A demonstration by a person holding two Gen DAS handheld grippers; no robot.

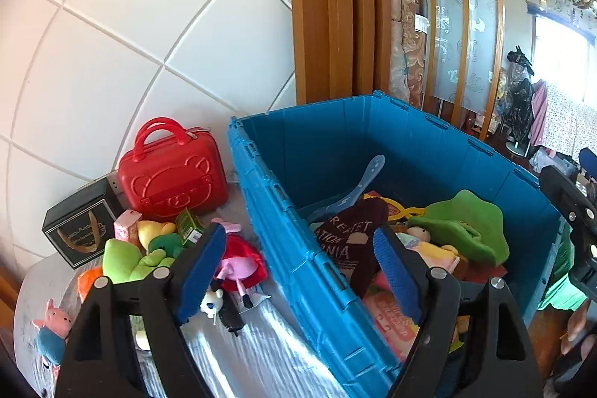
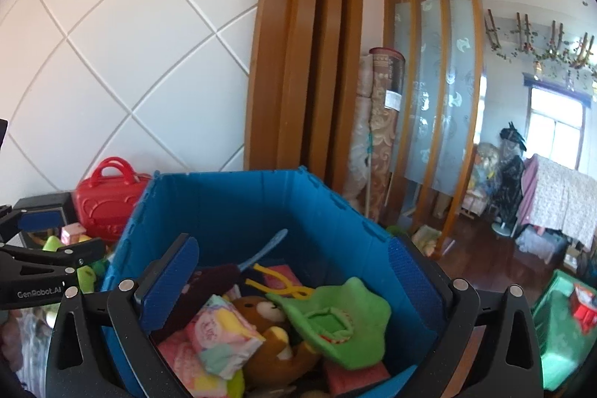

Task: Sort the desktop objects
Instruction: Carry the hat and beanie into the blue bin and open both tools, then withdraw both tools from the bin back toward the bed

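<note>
Both grippers over the blue bin.
Left gripper straddles its near wall, jaws wide, empty; right gripper above its toys, wide, empty.

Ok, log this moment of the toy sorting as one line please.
left gripper: open, empty, straddling blue bin wall | right gripper: open, empty, over bin contents | pig plush: on table beside bin | red case: untouched

Each black claw carries blue ribbed pads and silver screws (one branded GenRobot.AI).
</note>
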